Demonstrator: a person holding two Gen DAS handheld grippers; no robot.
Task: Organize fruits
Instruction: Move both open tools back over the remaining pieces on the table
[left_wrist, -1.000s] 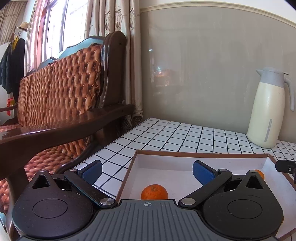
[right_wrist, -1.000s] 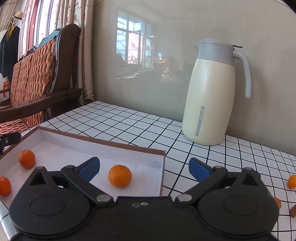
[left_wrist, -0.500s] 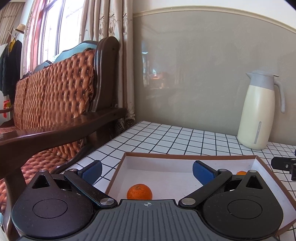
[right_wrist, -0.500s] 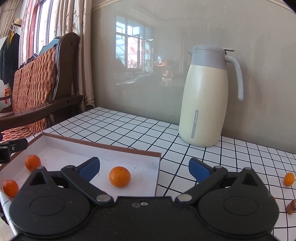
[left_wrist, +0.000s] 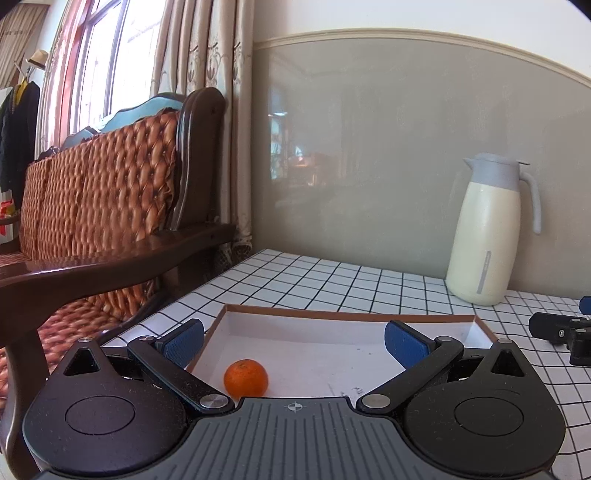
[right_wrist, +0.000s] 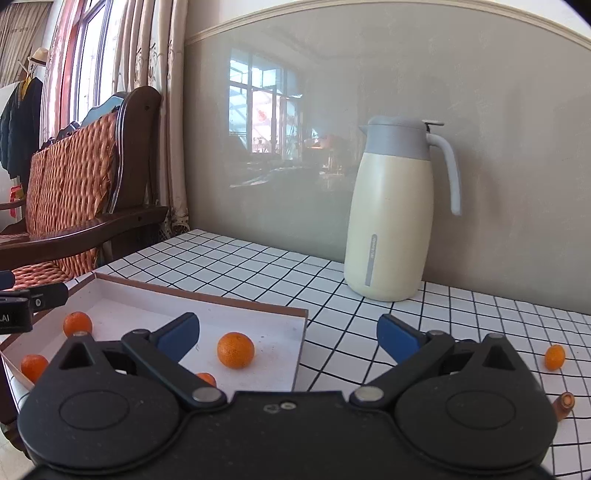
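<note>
Right wrist view: both claws, right claw (right_wrist: 288, 332) and left claw (left_wrist: 293, 338), spread apart and empty, four small orange tangerines in the shallow white cardboard tray (right_wrist: 301, 332), one loose round tangerine (right_wrist: 554, 357) on the checked worktop (right_wrist: 332, 295) likely rolls if nudged.

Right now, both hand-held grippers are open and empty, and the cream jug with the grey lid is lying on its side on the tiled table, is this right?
Not quite. The cream jug stands upright on the tiled table, as the right wrist view shows. The rest holds: the left hand-held gripper and the right hand-held gripper are both open and empty.
</note>
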